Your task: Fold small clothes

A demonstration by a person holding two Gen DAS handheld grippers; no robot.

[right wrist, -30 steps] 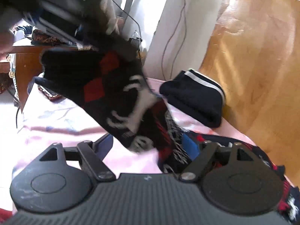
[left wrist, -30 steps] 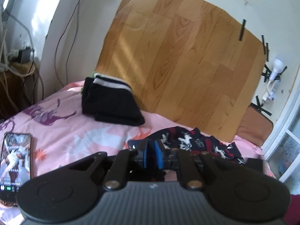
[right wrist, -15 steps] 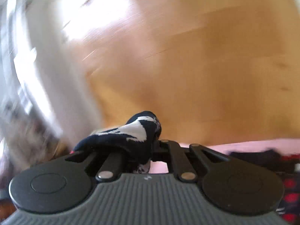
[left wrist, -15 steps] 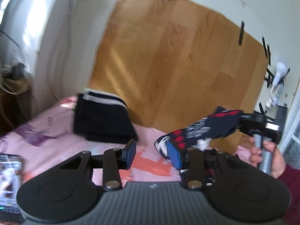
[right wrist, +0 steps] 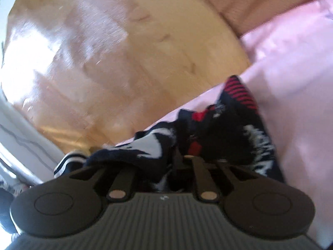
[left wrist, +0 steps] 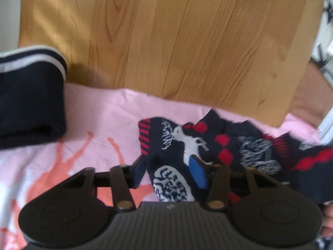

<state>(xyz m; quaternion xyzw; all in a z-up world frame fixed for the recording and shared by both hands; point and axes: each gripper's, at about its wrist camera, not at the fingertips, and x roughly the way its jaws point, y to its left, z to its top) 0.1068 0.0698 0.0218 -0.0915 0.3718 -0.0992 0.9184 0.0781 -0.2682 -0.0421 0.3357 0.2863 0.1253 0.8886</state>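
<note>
Your left gripper (left wrist: 169,171) is closing, jaws narrow around the patterned sock (left wrist: 177,158). Your right gripper (right wrist: 177,162) is opening under sock fabric; I cannot tell its grip. The folded dark garment (left wrist: 29,100) lies at 9 o'clock.

Both my grippers are down low over the patterned sock.

My left gripper (left wrist: 169,173) tips down at the patterned sock (left wrist: 187,145), and its jaws are closing with the sock between them. My right gripper (right wrist: 158,166) is at the same sock; its jaws are opening, but the cloth hides the fingertips, so I cannot tell if they pinch it.
</note>
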